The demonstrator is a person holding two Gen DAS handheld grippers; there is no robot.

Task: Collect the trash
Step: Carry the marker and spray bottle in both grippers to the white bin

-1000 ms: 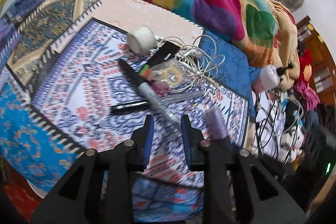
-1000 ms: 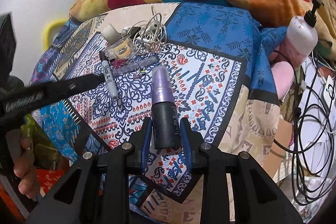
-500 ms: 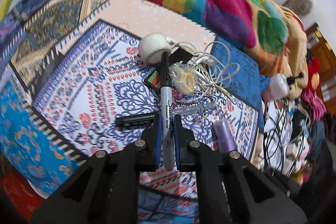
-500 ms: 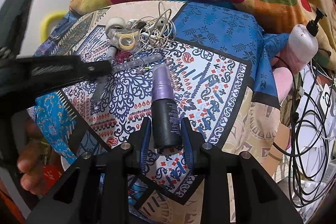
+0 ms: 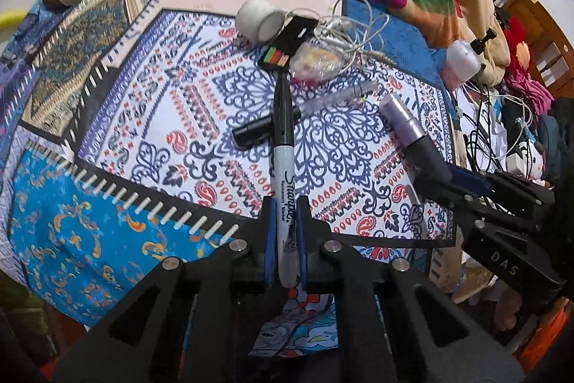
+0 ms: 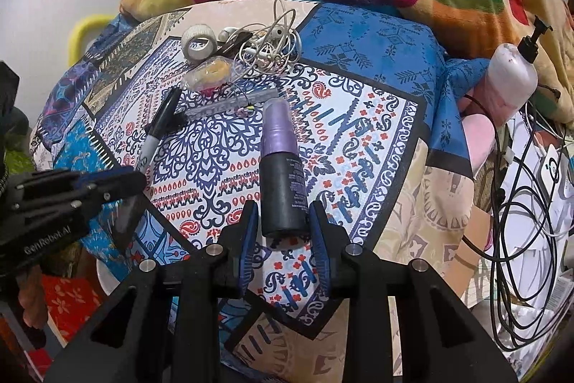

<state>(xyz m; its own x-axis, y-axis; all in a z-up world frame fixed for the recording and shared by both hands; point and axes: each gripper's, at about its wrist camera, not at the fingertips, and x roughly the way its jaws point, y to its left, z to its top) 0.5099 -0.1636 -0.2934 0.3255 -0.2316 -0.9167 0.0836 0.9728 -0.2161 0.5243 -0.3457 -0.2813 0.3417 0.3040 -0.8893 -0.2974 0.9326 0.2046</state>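
Marker (image 5: 283,167) now lifted, clamped in my left fingers (image 5: 285,221), angled down; bed edge close below. Right fingers (image 6: 283,221) straddle spray bottle (image 6: 281,174); grip unclear.

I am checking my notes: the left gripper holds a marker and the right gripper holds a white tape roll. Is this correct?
Not quite. The left gripper does hold the marker, but the right gripper holds a black spray bottle, as the right wrist view shows. The tape roll lies on the cloth.

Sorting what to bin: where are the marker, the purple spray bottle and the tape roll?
marker (image 5: 284,174), left wrist view, on its printed grey barrel.
purple spray bottle (image 6: 283,189), right wrist view, on its black body.
tape roll (image 6: 199,42), right wrist view, on its white rim.
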